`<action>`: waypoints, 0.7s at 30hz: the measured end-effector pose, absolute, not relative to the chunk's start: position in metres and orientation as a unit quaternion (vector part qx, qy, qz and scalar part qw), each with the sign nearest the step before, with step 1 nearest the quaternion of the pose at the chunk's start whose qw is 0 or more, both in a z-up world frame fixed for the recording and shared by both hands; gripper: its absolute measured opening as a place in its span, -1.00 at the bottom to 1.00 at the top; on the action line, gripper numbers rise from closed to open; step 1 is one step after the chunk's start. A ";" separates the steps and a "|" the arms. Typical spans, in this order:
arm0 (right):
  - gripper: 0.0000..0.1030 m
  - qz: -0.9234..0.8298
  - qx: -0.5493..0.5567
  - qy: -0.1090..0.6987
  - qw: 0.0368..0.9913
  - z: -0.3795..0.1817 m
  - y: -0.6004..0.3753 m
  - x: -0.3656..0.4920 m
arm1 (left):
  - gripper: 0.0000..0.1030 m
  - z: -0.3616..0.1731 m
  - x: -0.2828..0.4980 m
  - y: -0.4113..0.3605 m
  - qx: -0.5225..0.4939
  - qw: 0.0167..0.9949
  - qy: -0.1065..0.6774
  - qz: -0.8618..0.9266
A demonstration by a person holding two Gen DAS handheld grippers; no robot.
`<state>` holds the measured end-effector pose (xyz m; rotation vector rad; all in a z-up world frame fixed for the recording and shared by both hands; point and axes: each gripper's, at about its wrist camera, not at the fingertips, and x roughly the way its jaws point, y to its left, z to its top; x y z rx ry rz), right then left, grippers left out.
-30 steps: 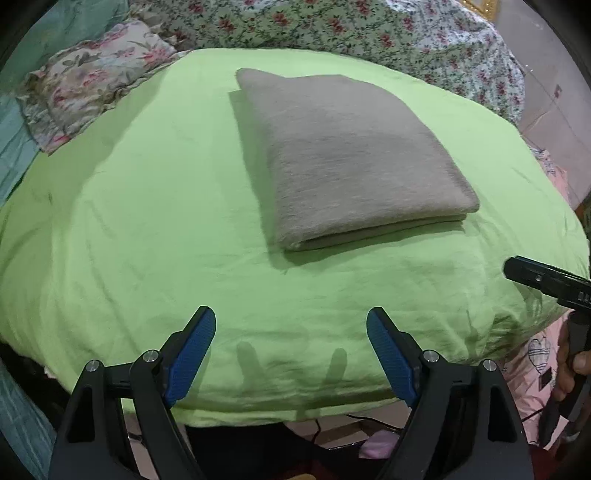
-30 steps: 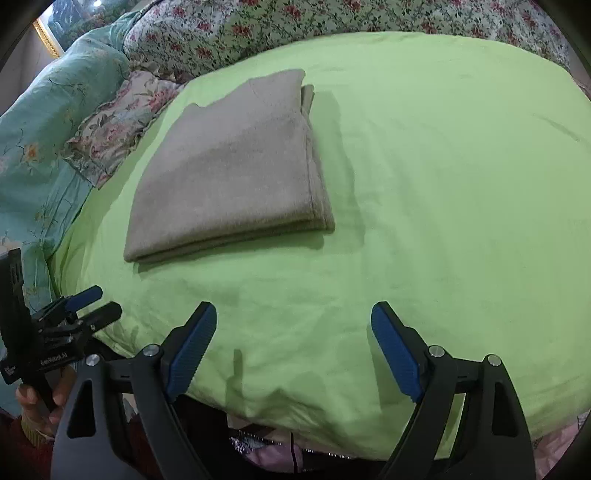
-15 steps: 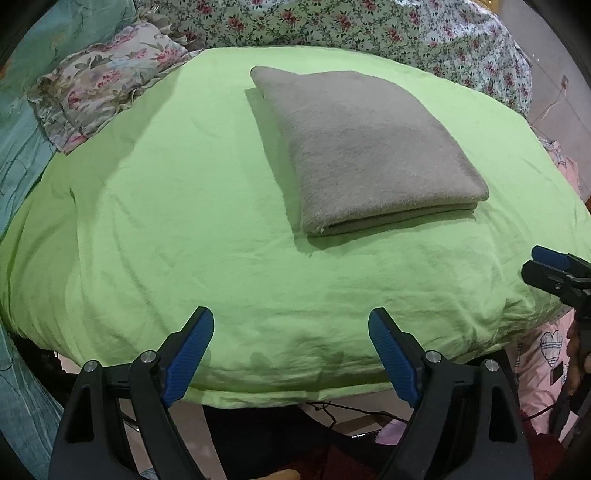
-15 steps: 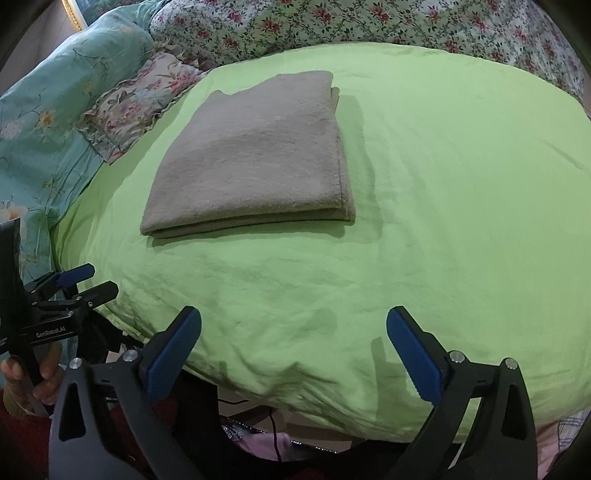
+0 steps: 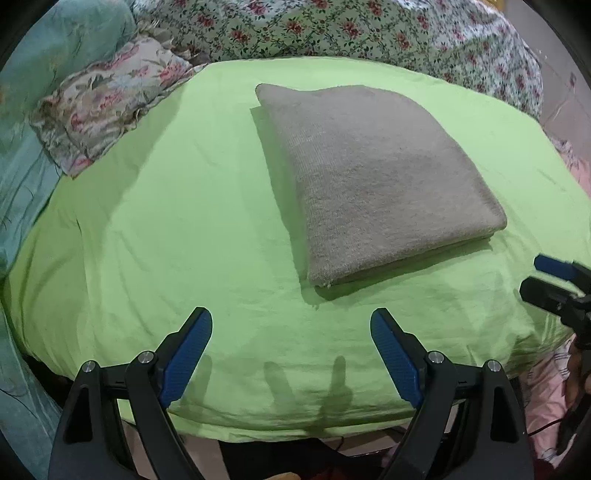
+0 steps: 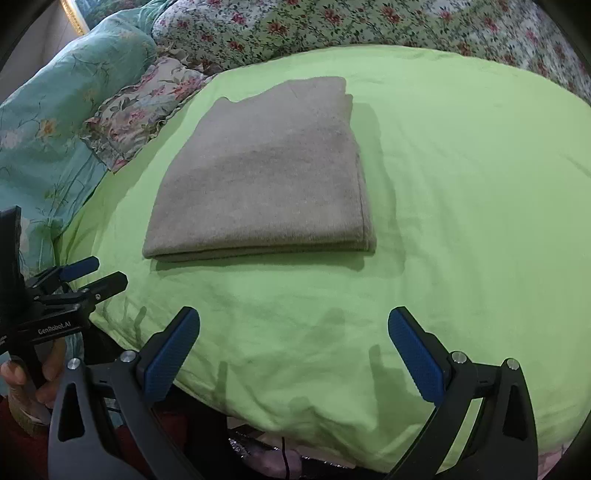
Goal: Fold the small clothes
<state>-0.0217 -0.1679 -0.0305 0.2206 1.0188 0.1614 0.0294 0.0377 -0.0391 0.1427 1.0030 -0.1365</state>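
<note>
A grey-brown knit garment (image 5: 373, 181) lies folded into a flat rectangle on the lime-green sheet (image 5: 177, 229); it also shows in the right wrist view (image 6: 266, 177). My left gripper (image 5: 291, 336) is open and empty, near the bed's front edge, short of the garment's near corner. My right gripper (image 6: 293, 336) is open and empty, also at the front edge, below the garment. The right gripper shows at the right edge of the left wrist view (image 5: 554, 284); the left gripper shows at the left of the right wrist view (image 6: 85, 277).
A floral frilled pillow (image 5: 107, 110) and a teal quilt (image 6: 48, 129) lie at the left. A floral bedspread (image 5: 332, 29) runs along the back. The sheet drops off at the front edge (image 6: 332, 424), with cables and clutter below.
Both grippers have drawn closer to the bed and a little lower, so the folded garment looks larger. The garment has not moved. Both jaws stay open.
</note>
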 end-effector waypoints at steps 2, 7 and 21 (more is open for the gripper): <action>0.98 0.082 0.102 0.488 0.863 -0.030 -0.166 -0.017 | 0.71 -0.039 0.029 0.036 0.072 0.872 0.480 -0.066; 0.98 0.091 0.080 0.491 0.863 -0.026 -0.162 -0.004 | 0.72 -0.035 0.032 0.033 0.088 0.871 0.480 -0.054; 0.99 0.107 0.047 0.482 0.869 -0.014 -0.151 0.020 | 0.72 -0.028 0.043 0.028 0.101 0.875 0.471 -0.038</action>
